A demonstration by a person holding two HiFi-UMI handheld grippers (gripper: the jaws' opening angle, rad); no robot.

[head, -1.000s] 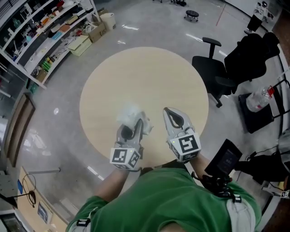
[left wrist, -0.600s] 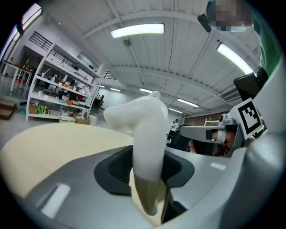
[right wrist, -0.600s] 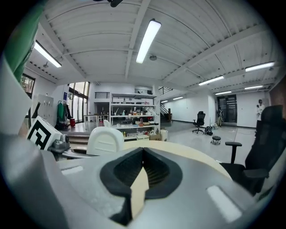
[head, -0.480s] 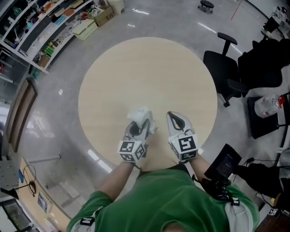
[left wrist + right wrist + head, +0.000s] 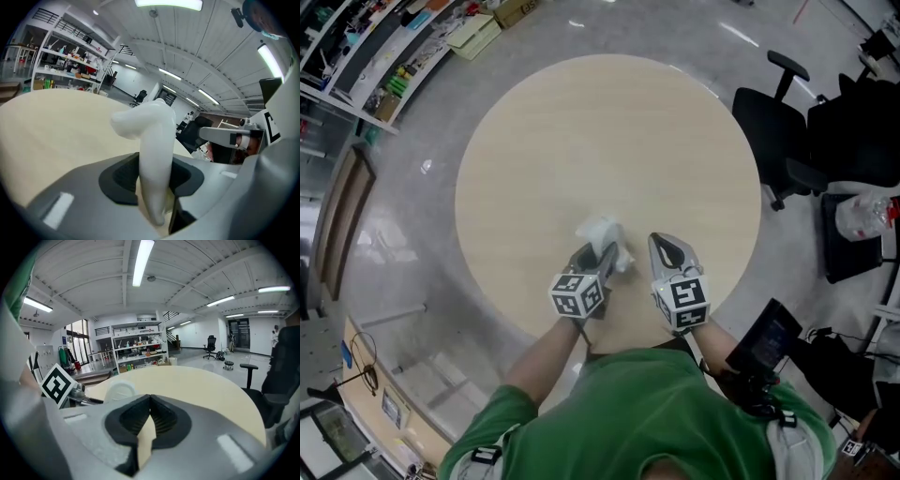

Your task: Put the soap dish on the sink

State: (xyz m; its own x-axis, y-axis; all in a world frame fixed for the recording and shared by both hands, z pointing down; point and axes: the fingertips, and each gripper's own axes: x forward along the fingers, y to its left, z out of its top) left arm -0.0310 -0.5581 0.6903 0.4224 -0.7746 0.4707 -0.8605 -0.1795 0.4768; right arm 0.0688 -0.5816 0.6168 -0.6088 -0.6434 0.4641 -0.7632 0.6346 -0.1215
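Gripped the soap dish near the table's six o'clock edge.
Pinched the white soap dish (image 5: 602,233) in the part-open jaws of the left gripper (image 5: 598,253), by the round table's (image 5: 581,141) six o'clock rim in the head view. Could not make out its pale, blurred shape, or whether it touched the wood. Held the right gripper (image 5: 662,244) at its three o'clock, jaws closed, empty.

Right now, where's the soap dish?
Head view, centre: the white soap dish is clamped in the left gripper, over the round table, just left of the right gripper.
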